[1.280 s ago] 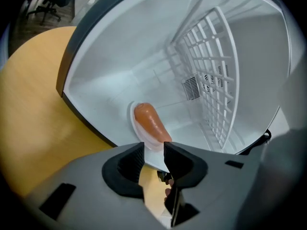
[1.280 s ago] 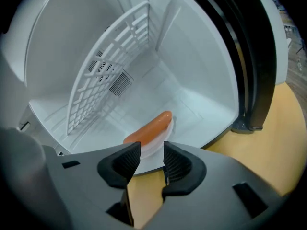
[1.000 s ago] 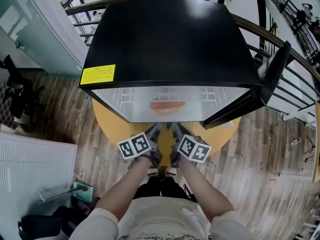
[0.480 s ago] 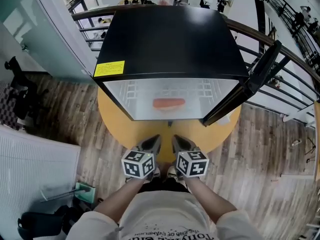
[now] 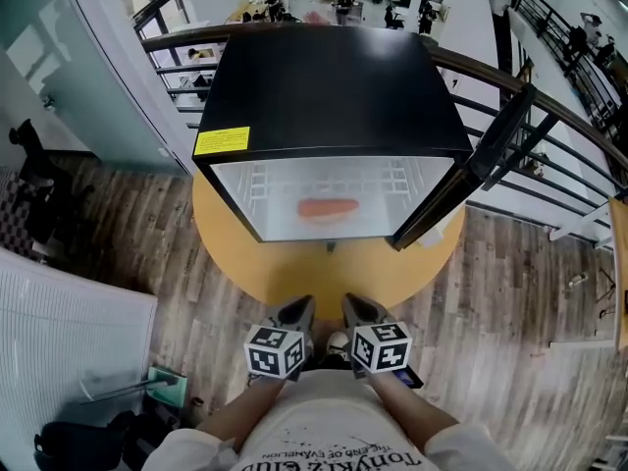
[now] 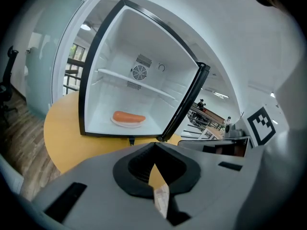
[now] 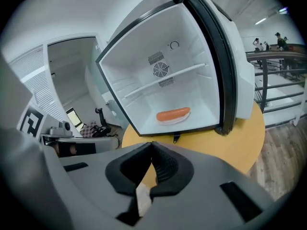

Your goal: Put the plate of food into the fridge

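A white plate [image 6: 127, 122] with an orange sausage [image 5: 328, 207] lies on the floor of the small black fridge [image 5: 329, 86], whose door [image 5: 469, 175] hangs open to the right. The plate [image 7: 174, 118] also shows in the right gripper view. My left gripper [image 5: 296, 312] and right gripper [image 5: 357, 310] are both shut and empty. They sit side by side close to my body, well back from the fridge, at the near edge of the round yellow table [image 5: 334, 268].
The fridge stands on the round yellow table above a wood-plank floor [image 5: 510, 292]. A curved railing [image 5: 549, 96] runs behind and to the right. A white panel [image 5: 69, 332] and dark bags [image 5: 88, 440] lie at the lower left.
Both grippers have drawn back from the fridge opening toward my body and closed. The plate with the sausage stays inside the fridge.
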{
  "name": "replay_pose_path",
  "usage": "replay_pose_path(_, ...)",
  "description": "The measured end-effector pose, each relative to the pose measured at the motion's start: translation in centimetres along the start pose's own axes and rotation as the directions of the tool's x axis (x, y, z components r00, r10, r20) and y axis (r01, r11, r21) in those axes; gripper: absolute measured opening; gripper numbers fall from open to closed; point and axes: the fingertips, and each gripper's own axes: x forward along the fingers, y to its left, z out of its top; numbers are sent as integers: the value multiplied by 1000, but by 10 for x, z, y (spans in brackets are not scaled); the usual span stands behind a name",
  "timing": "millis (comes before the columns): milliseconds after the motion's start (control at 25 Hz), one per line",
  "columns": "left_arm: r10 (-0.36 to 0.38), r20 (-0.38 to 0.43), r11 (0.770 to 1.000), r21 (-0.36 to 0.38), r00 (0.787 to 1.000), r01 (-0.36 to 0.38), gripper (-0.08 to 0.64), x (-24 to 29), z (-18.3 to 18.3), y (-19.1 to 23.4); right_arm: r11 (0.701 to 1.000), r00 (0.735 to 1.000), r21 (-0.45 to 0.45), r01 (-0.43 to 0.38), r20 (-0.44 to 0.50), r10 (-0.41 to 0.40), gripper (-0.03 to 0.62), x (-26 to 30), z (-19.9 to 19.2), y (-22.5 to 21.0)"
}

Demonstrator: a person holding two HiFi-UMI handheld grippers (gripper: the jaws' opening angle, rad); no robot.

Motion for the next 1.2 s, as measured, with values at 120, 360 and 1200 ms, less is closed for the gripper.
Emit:
replay_pose_path(120, 0, -5, 1000, 10, 1000, 0, 23, -2, -1, 4, 1000, 1000, 8, 2, -3, -2, 26, -3, -9, 1)
replay_pose_path(360, 0, -5, 1000, 17, 1000, 0, 23, -9, -1, 4, 1000, 1000, -20, 6, 9, -6, 26, -4, -9, 7)
replay_pose_path(1200, -16, -12, 1000, 22, 1000, 16, 23, -12, -7, 1, 1000, 1000, 10, 17, 12, -18, 26, -10, -12, 8)
